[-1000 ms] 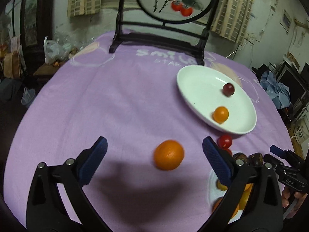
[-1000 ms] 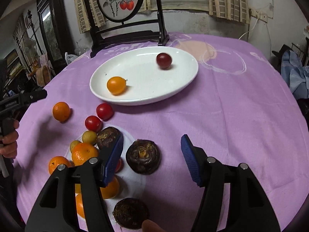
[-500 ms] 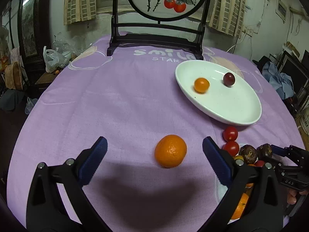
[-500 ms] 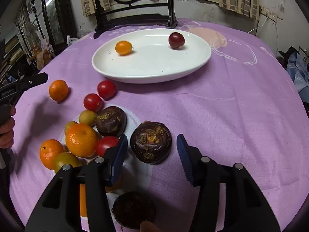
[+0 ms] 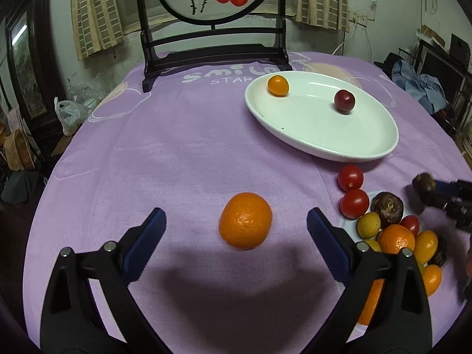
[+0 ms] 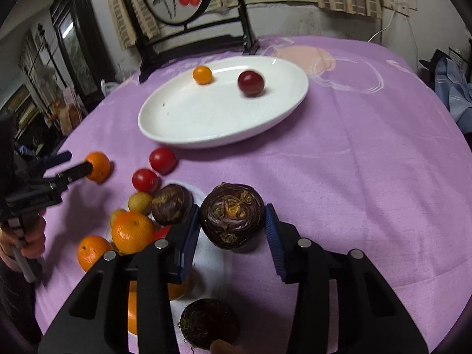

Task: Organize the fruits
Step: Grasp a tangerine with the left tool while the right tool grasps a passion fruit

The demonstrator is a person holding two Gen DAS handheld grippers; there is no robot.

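Two grippers are working: the right gripper (image 6: 231, 228), wider half a second ago, is now clamping the dark fruit (image 6: 232, 214) beside the pile, readying transfer to the white plate (image 6: 206, 124); the left gripper (image 5: 236, 236) is hanging open around the orange (image 5: 245, 220).

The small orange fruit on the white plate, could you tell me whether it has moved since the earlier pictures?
Yes. The small orange fruit has rolled across the white plate from its near side to the far rim, towards the chair, ending farther from the dark red fruit.
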